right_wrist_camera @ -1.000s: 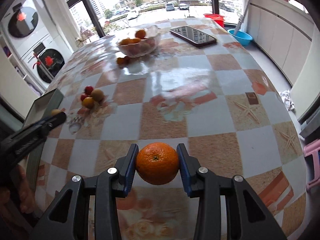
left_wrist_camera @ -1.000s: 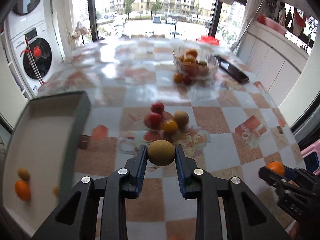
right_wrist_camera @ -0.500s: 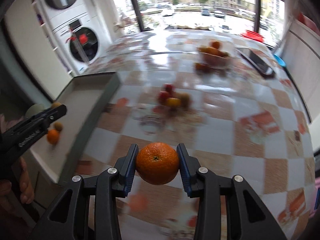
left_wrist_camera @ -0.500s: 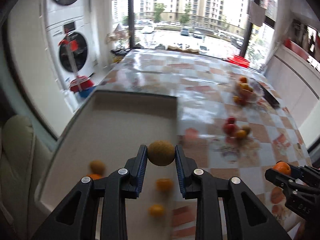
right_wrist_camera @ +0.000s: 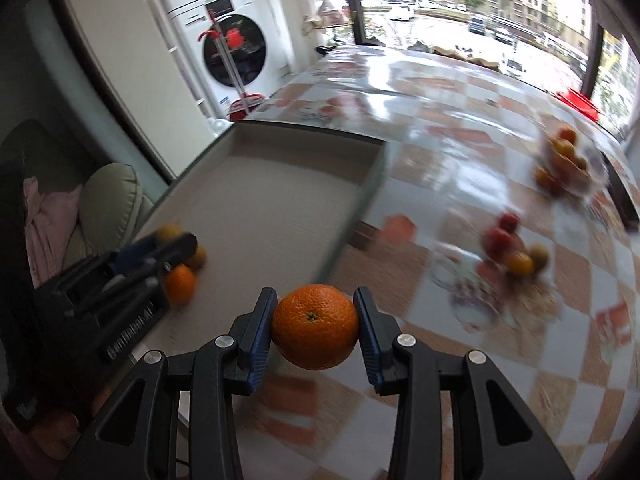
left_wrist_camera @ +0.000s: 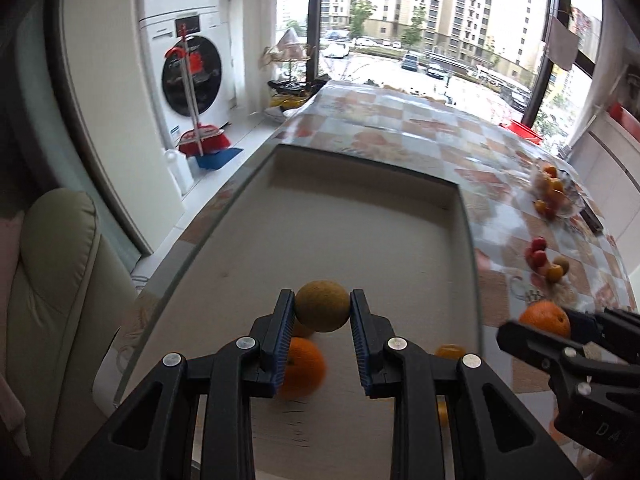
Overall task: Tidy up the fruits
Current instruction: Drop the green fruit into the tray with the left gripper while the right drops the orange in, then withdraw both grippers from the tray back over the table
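A: What's the room like?
B: A checkered table [left_wrist_camera: 420, 120] by big windows, washing machine [left_wrist_camera: 192, 64] behind.
A: Containers?
B: A tray [left_wrist_camera: 340, 232] holds oranges [left_wrist_camera: 304, 368]; a glass bowl [left_wrist_camera: 560, 196] holds fruit.
A: The claws?
B: The left gripper [left_wrist_camera: 322, 316] pinches a brownish fruit [left_wrist_camera: 322, 311] above the tray; the right gripper [right_wrist_camera: 315, 326] clamps an orange [right_wrist_camera: 315, 326] by its edge.

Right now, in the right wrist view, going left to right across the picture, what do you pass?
Left gripper over the tray → loose orange in the tray → orange held in the right gripper → small cluster of fruit on the table → glass bowl of fruit.
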Available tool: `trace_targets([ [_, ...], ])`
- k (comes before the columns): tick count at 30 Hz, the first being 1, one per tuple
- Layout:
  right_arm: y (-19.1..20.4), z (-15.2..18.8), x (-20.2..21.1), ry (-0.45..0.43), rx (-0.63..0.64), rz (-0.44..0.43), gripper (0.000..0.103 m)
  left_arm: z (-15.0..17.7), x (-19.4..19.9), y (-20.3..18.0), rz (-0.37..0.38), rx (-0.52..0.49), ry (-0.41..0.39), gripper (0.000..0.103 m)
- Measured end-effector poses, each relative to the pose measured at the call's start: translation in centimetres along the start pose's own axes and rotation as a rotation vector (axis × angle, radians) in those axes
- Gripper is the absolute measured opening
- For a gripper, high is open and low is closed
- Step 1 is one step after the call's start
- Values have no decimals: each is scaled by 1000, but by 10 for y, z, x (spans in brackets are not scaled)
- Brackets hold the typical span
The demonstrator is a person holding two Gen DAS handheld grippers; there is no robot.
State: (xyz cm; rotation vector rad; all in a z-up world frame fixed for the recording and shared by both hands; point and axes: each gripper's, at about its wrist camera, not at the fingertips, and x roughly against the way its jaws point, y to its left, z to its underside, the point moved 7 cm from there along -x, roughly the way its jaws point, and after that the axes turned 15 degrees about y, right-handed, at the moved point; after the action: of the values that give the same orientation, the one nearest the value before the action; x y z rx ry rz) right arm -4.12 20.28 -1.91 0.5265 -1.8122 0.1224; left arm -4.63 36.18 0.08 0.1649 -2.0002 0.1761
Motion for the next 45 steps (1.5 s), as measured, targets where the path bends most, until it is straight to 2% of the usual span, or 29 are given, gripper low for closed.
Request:
trace_targets([
  [6,19,-23,-16,28,38,-32,42,2,-10,23,-8,41,16,29],
  [13,31,-36,-31,73,56,-91,44,4,-14,27,-16,45,21,29],
  [14,32,-36,-30,70,59,-99,54,4,-14,27,-17,42,22,30],
  [15,32,-38,-28,65,61,-103,71,5,-14,26,-23,34,25,40],
  [16,34,-38,-25,55,60,-105,80,5,-14,25,-29,28,27,54],
  [17,35,-38,-21,44,58,-105,84,5,-13,24,-40,29,18,84],
  [18,34,-39,-16,31,58,-103,84,5,-10,25,-55,37,-6,95],
  [19,34,-40,-14,25,61,-99,84,5,-2,26,-70,48,-57,96],
  [20,33,-41,-9,11,63,-88,84,4,0,25,-75,45,-74,96],
  [26,7,-34,3,-2,-8,-39,88,6,0,9,-73,4,-39,96],
  [28,-13,-28,10,-20,-53,-7,90,7,3,1,-51,-3,-39,96],
  [29,-23,-24,13,-29,-73,0,100,7,5,-3,-40,-8,-38,96],
  [30,-37,-18,19,-45,-105,7,103,7,7,-9,-26,-15,-37,96],
  [33,-72,-3,28,-62,-180,29,103,7,16,-29,11,-43,-49,96],
  [39,-150,49,24,-25,-361,97,103,14,33,-96,92,-175,-73,96],
  [42,-188,81,20,-8,-447,145,103,28,25,-138,117,-275,-43,96],
  [45,-217,107,17,-6,-534,137,102,41,8,-166,118,-318,2,96],
])
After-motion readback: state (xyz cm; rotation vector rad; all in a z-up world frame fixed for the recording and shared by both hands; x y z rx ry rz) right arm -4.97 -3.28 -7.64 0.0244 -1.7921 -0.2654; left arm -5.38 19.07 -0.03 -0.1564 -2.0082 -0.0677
